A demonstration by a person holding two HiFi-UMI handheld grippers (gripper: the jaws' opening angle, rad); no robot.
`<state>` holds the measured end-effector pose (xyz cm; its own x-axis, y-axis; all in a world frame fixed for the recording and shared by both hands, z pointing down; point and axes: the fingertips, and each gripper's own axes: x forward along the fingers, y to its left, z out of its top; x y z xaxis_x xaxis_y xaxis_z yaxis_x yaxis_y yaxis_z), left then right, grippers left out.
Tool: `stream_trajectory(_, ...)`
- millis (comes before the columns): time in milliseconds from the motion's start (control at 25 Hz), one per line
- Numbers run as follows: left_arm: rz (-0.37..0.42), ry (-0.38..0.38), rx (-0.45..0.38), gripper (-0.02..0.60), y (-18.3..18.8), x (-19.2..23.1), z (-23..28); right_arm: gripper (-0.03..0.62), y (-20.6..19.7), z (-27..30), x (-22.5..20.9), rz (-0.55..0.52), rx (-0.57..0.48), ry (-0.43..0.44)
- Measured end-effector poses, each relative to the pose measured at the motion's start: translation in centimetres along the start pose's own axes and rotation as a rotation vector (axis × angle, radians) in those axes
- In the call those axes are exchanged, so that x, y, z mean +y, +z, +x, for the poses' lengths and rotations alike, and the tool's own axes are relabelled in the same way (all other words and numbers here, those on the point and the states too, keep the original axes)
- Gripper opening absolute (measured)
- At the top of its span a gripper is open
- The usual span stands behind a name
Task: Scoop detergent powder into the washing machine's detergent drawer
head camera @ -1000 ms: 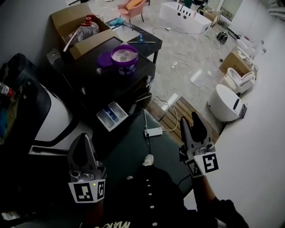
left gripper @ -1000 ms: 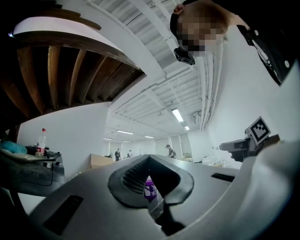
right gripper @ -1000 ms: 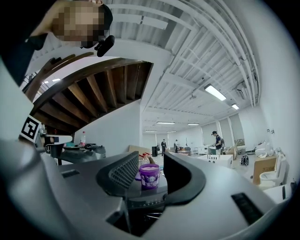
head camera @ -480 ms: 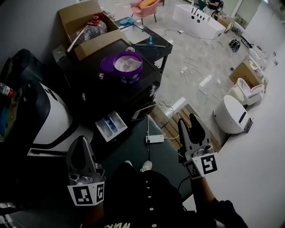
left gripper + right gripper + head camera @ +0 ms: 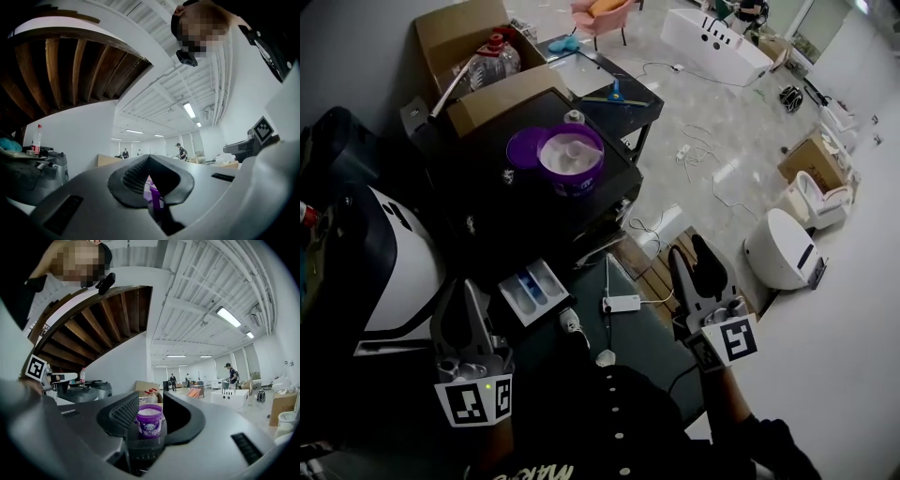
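Observation:
A purple tub of white detergent powder (image 5: 570, 157) stands open on the black washing machine (image 5: 478, 192), its purple lid (image 5: 522, 147) beside it. The machine's detergent drawer (image 5: 532, 287) is pulled out, showing white and blue compartments. My left gripper (image 5: 472, 289) is shut and empty, low at the left, just left of the drawer. My right gripper (image 5: 692, 261) is open and empty over the floor, to the right of the machine. In the right gripper view the tub (image 5: 149, 420) shows far off between the open jaws (image 5: 150, 397). The left gripper (image 5: 149, 158) shows closed tips with purple behind them.
A cardboard box with bottles (image 5: 469, 42) stands behind the machine, a black side table (image 5: 600, 80) beside it. A white and black appliance (image 5: 398, 272) is at the left. A power strip (image 5: 622, 304) and cables lie on the floor. A white round appliance (image 5: 778, 248) sits at the right.
Both grippers have moved forward towards the washing machine. The drawer now lies closer to the left gripper, and the tub looks nearer. Neither gripper has taken hold of anything.

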<state>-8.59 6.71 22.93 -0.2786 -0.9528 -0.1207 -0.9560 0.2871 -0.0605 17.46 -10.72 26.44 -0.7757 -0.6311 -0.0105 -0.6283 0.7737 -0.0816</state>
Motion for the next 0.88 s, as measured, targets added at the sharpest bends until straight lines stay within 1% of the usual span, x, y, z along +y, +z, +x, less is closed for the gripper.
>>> stream_trajectory(200,0.002,0.011,-0.020,0.015,0.0,2.1,3.3,0.158,0.9,4.4,-0.5,-0.015,-0.002,0.028)
stream_trajectory(360,-0.007,0.023,-0.021,0.015,-0.7,3.8,5.4,0.158,0.6,7.6,-0.1,-0.028,0.014,0.059)
stream_trajectory(520,-0.020,0.011,-0.019,0.015,-1.2,4.9,7.2,0.158,0.4,10.1,0.5,-0.035,0.039,0.085)
stream_trajectory(680,-0.020,-0.011,-0.011,0.014,-1.6,5.4,8.5,0.160,-0.3,11.9,0.9,-0.057,0.074,0.117)
stream_trajectory(880,-0.017,0.017,0.007,0.015,-1.8,5.7,8.8,0.153,-1.2,13.6,0.3,-0.073,0.126,0.158)
